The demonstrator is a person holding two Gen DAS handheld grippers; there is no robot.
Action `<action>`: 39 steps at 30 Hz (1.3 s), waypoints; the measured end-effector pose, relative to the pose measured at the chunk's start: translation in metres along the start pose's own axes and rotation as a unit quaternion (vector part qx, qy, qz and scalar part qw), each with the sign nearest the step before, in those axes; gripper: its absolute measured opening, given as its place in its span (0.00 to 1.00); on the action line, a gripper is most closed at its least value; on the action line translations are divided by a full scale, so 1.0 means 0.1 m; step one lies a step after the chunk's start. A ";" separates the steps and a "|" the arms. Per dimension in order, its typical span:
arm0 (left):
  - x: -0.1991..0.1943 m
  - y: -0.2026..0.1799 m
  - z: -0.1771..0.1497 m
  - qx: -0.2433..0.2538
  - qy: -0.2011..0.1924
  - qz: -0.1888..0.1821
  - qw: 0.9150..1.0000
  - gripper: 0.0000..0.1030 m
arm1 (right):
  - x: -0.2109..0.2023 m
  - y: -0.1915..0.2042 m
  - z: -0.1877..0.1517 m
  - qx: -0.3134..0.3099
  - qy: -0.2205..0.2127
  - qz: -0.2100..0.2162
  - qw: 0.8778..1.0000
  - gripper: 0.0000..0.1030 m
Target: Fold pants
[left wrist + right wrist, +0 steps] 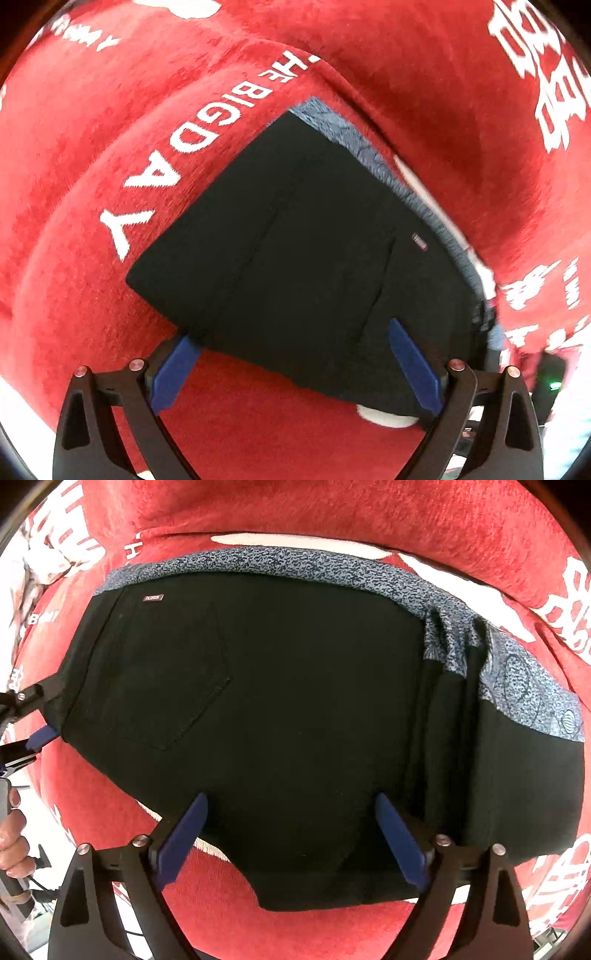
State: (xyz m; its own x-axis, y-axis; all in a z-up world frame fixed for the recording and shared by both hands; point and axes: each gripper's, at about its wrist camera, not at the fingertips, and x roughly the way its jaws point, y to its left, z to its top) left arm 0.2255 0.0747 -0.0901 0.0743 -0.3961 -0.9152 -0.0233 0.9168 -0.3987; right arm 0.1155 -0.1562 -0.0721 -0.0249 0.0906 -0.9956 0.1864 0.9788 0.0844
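Black pants (295,240) lie folded flat on a red cloth, with a blue-grey patterned lining (369,147) showing along the far edge. In the right wrist view the pants (295,701) fill the middle, back pocket at left and a small label (153,598). My left gripper (295,343) is open, its blue fingers spread over the near edge of the pants. My right gripper (291,812) is open, fingers spread just above the pants' near edge. The left gripper also shows in the right wrist view (37,720) at the pants' left end.
The red cloth (110,147) with white lettering covers the surface all around. A person's hand (13,834) holds the left gripper's handle at the left edge. Bunched fabric folds (450,701) sit at the pants' right end.
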 end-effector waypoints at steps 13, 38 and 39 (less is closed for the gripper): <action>0.04 -0.11 -0.05 0.012 0.002 0.040 0.999 0.95 | 0.01 0.00 0.03 -0.002 0.006 0.002 1.000 0.91; -0.01 0.32 -0.05 -0.124 -0.027 -0.176 0.976 0.96 | 0.04 0.03 0.04 -0.004 0.004 0.004 1.000 0.93; -0.01 0.30 -0.02 -0.134 -0.030 -0.174 0.975 0.96 | 0.04 0.03 0.04 -0.004 0.003 0.005 1.000 0.93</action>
State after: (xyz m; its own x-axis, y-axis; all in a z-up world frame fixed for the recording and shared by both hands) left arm 0.2226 0.1028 -0.1017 0.1819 -0.6705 -0.7192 -0.2452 0.6774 -0.6936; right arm 0.1197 -0.1535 -0.0761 -0.0288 0.1007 -0.9945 0.1786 0.9794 0.0940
